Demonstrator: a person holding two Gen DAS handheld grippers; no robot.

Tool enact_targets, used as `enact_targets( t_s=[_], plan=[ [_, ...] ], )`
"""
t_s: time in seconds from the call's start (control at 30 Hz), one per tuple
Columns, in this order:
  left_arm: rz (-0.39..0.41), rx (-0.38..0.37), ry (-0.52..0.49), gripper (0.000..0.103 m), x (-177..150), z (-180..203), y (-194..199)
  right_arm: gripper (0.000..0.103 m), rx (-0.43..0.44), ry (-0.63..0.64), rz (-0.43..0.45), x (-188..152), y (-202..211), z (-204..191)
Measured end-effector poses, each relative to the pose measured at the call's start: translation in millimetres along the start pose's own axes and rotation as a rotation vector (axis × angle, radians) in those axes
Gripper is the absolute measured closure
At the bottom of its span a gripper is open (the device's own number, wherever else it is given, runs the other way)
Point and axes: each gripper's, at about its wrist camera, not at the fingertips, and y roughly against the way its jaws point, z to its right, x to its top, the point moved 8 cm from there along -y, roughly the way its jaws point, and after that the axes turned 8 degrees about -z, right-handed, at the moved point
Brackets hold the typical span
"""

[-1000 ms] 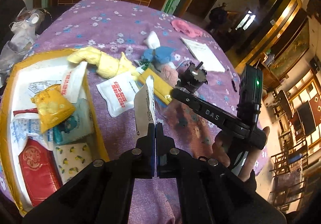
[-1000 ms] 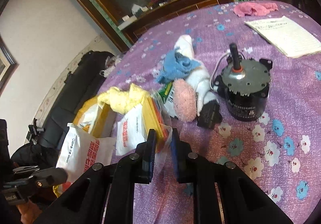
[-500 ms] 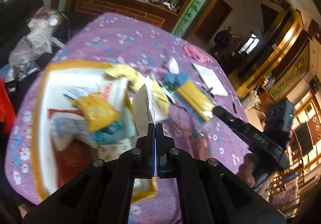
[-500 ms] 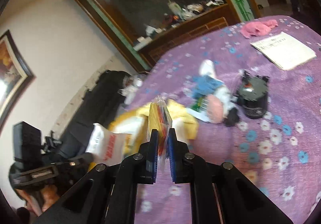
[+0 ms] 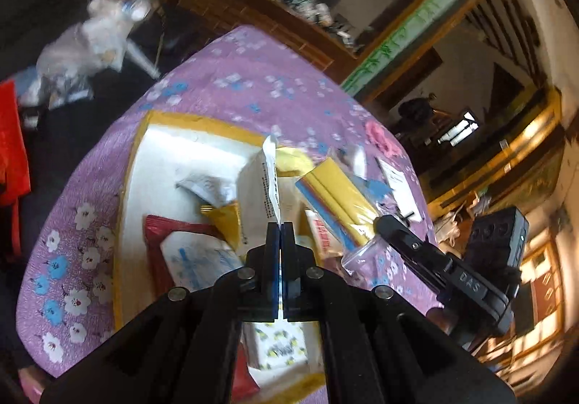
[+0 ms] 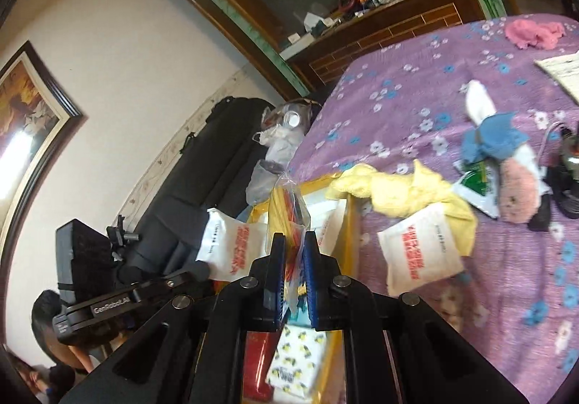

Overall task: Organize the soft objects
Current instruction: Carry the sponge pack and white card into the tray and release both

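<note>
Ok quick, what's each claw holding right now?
Left gripper: closed on a white packet.
Right gripper: closed on a clear bag of yellow sheets.

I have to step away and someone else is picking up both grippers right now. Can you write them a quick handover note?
Left gripper: jaws shut on a white sachet, held above the yellow-rimmed box.
Right gripper: jaws shut on a clear bag of yellow cloths, also over the box.
Done: several packets, including a lemon-print tissue pack, already lie in the box.
Left: release both items into it, then collect the second white sachet, yellow towel and plush toy from the purple tablecloth.
</note>
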Motion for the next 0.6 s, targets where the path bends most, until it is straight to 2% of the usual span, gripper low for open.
enact_targets(
  t_s=[0.17, 0.27, 0.4, 0.53, 0.6],
  plan=[
    [0.015, 0.072, 0.006, 0.103, 11, -13, -8, 0.094, -0.022, -0.012, -0.048, 15, -41, -6],
    [0.039, 0.176, -0.042, 0.103, 15, -10, -9, 0.094, -0.043, -0.013, -0.077, 20, -59, -8],
    [0.0, 0.322, -0.108, 0.103, 17, -5, -30, 0.092, -0.067, -0.01, -0.12, 24, -83, -11],
    [-0.071, 0.379, -0.143, 0.103, 9, -7, -56, 0.087, -0.071, -0.013, -0.137, 26, -89, -9],
    [-0.074, 0.347, -0.111, 0.103, 2, -9, -58, 0.082, -0.065, -0.016, -0.137, 25, -87, -8]
  ],
)
